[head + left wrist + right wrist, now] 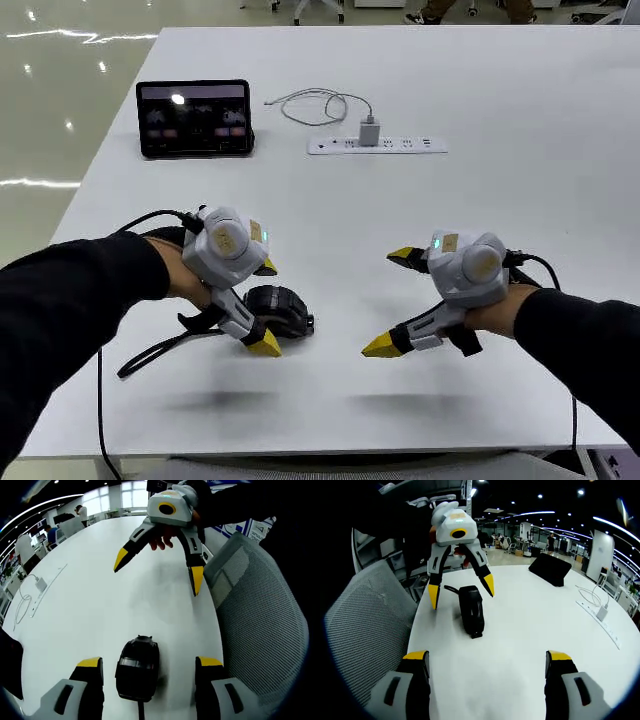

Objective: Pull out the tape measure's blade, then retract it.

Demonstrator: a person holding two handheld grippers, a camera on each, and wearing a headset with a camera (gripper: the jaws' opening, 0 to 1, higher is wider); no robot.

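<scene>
Left gripper (150, 662) jaws are spread wide around the black tape measure (138, 672), which is not touched, on the counter (480, 180). Right gripper (391, 300) jaws are held wide, empty.

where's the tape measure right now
In the head view the tape measure lies on the white table at lower left, between the open jaws of the left claw, not gripped. The right claw is to its right.
</scene>
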